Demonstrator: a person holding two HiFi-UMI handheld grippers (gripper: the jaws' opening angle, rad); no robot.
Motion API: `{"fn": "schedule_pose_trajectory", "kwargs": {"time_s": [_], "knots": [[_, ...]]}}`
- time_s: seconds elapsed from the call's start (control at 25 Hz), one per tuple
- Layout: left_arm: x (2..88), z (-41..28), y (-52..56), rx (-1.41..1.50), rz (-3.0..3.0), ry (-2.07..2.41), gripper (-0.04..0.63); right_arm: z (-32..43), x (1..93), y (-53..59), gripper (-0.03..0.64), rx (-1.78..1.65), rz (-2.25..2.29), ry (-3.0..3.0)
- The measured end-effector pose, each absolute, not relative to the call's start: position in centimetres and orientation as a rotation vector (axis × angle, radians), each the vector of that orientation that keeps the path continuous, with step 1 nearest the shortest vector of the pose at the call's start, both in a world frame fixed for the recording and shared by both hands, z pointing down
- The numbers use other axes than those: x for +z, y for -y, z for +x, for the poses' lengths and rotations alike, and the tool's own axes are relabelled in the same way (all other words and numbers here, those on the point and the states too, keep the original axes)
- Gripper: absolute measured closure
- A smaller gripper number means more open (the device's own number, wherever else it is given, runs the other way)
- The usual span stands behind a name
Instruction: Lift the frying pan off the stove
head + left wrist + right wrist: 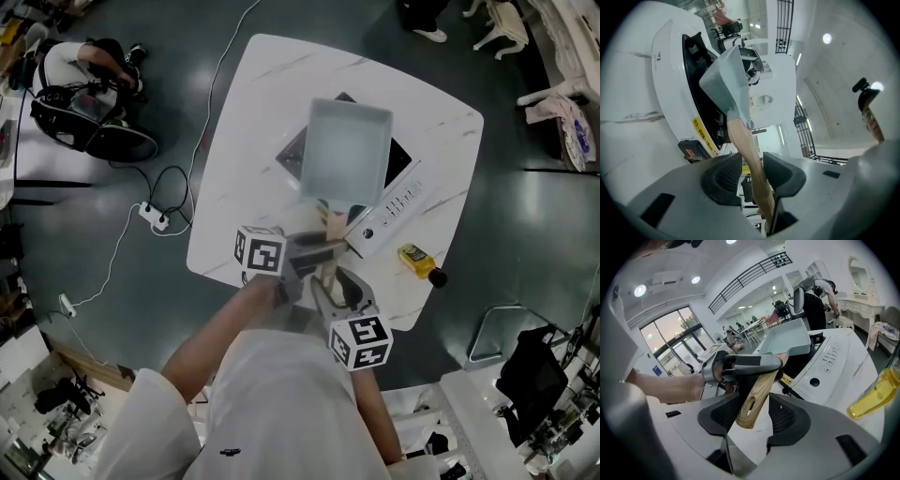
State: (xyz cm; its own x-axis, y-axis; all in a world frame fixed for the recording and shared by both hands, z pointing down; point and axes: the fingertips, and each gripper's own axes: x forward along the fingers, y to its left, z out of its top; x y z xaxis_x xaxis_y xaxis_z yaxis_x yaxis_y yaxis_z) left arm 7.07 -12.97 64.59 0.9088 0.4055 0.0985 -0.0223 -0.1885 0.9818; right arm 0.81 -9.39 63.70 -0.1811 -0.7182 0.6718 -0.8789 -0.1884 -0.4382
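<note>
- Right gripper: nearest the person. Fingers spread wide and gripping nothing. The butt end of the pale wooden handle stands between them, touched on neither side.
- Left gripper: just beyond, further up the same handle. Fingers closed onto the wood, pads pressing it. Step judged in hand: grasp made by one gripper, lift not visibly begun.
- Yellow plastic bottle with black cap: on the desk to the right, apart from the handle. No part in the task.
- Grey square metal frying pan: over the stove, handle pointing towards the person. Whether its base rests on the stove top or just clears it cannot be told.
- Black flat induction stove with white control strip: mid-desk, largely covered by the pan.
- White marbled desk: carries all the above.
- Next move, as judged: right fingers either close on the handle end or stand clear. Then a straight upward raise with the pan kept level, since the long handle levers against a single grip.
</note>
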Motion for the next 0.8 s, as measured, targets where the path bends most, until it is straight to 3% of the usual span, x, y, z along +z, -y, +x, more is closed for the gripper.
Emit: {"fn": "schedule_pose_trajectory", "kwargs": {"time_s": [0.8], "knots": [[64.2, 7.3, 11.8, 0.384, 1.772, -0.266, 0.46, 1.7, 63.3, 7.8, 0.469, 1.307, 1.893, 1.856]]}}
